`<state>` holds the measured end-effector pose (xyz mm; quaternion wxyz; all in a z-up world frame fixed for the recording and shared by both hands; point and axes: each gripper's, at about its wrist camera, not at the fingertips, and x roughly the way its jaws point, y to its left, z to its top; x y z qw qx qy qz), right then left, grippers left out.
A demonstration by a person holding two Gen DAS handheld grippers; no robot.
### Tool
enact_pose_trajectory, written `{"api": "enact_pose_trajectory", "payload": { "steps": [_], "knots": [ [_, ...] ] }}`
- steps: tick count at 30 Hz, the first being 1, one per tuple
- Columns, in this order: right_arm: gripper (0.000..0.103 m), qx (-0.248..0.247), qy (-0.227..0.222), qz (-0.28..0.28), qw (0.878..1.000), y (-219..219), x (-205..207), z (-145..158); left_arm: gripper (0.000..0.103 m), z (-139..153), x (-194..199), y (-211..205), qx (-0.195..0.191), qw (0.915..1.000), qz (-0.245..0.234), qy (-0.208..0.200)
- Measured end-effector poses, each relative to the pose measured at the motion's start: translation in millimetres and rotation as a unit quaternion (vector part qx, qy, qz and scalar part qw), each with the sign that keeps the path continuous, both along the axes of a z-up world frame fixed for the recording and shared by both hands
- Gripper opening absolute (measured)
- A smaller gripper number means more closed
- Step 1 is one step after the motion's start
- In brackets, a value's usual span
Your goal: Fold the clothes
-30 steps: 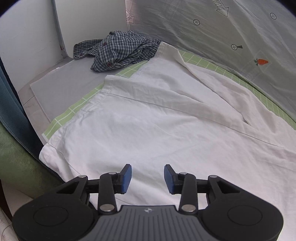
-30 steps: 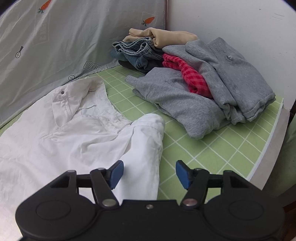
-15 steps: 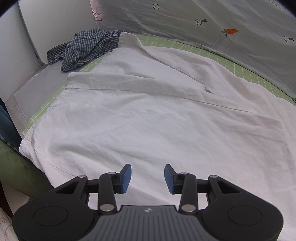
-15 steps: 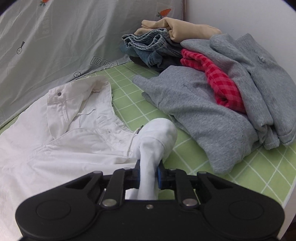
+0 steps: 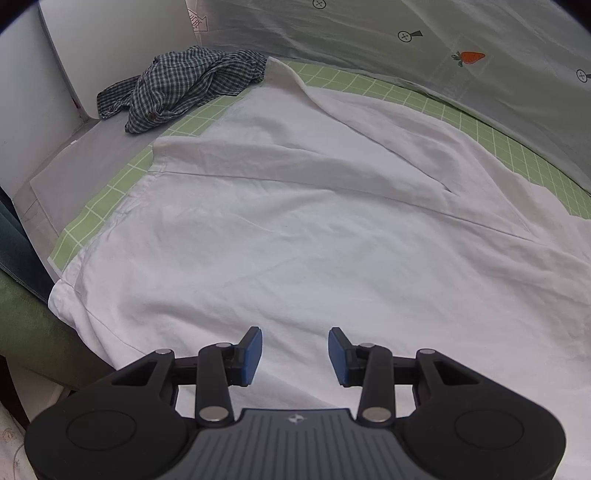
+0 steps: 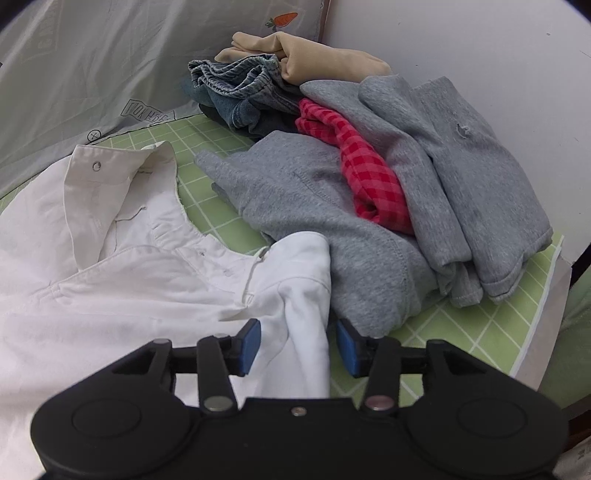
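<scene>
A white shirt (image 5: 314, 240) lies spread over the green grid mat (image 5: 406, 96), its back up in the left wrist view. My left gripper (image 5: 295, 354) hovers open above its near hem with nothing between the pads. In the right wrist view the shirt's collar (image 6: 110, 166) lies at the left and a folded sleeve end (image 6: 306, 266) rests against the grey sweatshirt. My right gripper (image 6: 299, 347) straddles that sleeve; its jaws are opening and the blue pads stand clear of the cloth on both sides.
A crumpled dark checked shirt (image 5: 184, 85) lies at the mat's far left corner. At the right stands a pile: grey sweatshirt (image 6: 314, 206), red checked cloth (image 6: 369, 173), jeans (image 6: 240, 88), beige garment (image 6: 306, 55). A grey printed sheet (image 5: 406, 33) hangs behind.
My right gripper shut on the white sleeve end half a second ago and has since let go, its jaws apart again. The left gripper slid sideways over the shirt, still open.
</scene>
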<state>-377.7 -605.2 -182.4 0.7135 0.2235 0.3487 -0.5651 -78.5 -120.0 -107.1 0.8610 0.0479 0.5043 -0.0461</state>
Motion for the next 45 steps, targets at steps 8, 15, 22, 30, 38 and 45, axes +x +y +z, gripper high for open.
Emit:
{"api": "enact_pose_trajectory", "payload": {
  "steps": [8, 15, 22, 30, 38, 45],
  "knots": [
    [0.102, -0.052, 0.008, -0.015, 0.998, 24, 53, 35, 0.044, 9, 53, 46, -0.028, 0.9987, 0.042, 0.006],
    [0.103, -0.032, -0.015, 0.072, 0.997, 59, 142, 32, 0.049, 4, 138, 50, -0.055, 0.9978, 0.036, 0.004],
    [0.103, 0.007, -0.015, 0.124, 0.992, 81, 236, 8, 0.067, -3, 228, 31, -0.062, 0.9981, -0.007, 0.0],
    [0.103, 0.008, 0.009, 0.095, 0.995, 68, 308, -21, 0.068, -21, 328, 8, -0.106, 0.994, -0.027, 0.014],
    [0.103, 0.002, -0.051, 0.084, 0.995, 56, 301, -28, 0.068, -45, 406, -24, -0.134, 0.9909, 0.003, 0.0],
    [0.103, -0.017, -0.057, 0.083, 0.995, 59, 303, -30, 0.064, -54, 433, -48, -0.111, 0.9934, 0.018, -0.018]
  ]
}}
